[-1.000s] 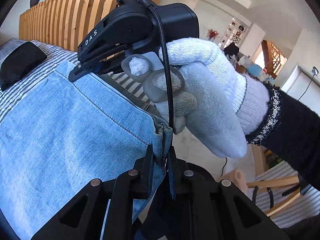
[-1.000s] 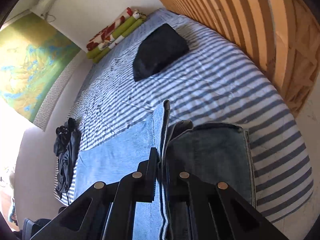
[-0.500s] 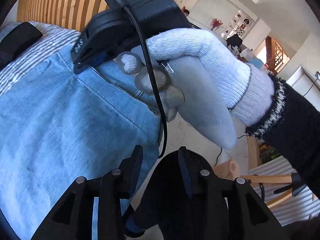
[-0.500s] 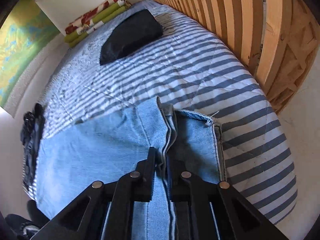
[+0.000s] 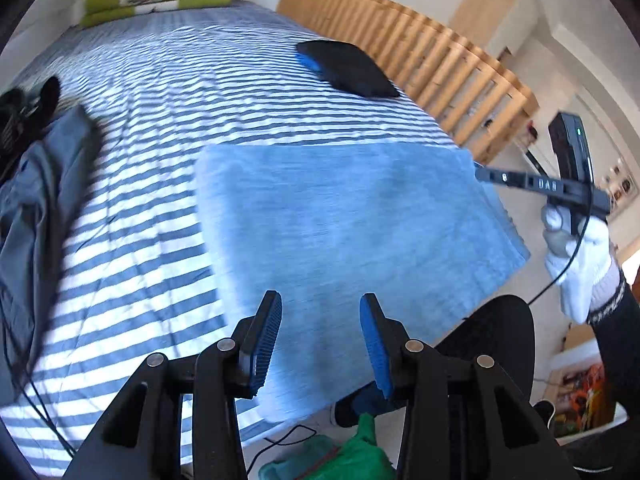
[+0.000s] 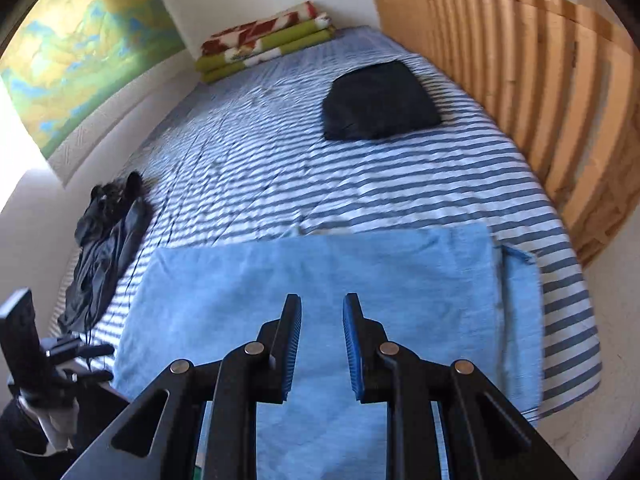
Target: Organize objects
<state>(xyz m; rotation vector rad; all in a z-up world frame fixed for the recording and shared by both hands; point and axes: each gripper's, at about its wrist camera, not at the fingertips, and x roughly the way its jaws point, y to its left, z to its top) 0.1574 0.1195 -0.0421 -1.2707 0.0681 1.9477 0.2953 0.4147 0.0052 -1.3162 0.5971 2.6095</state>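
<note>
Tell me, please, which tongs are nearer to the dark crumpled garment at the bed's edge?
Left. The left tongs hang over the folded jeans at their end beside the crumpled garment; the right tongs are near the jeans' far end, by the wooden slats.

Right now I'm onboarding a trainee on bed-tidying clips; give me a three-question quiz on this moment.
1. True or false: the left claw grips the folded jeans.
2. Which lies nearer the wooden slatted rail: A) black folded garment B) dark crumpled clothes?
3. What lies stacked at the far end of the striped bed?

Key: 1 false; 2 A; 3 folded blankets.
</note>
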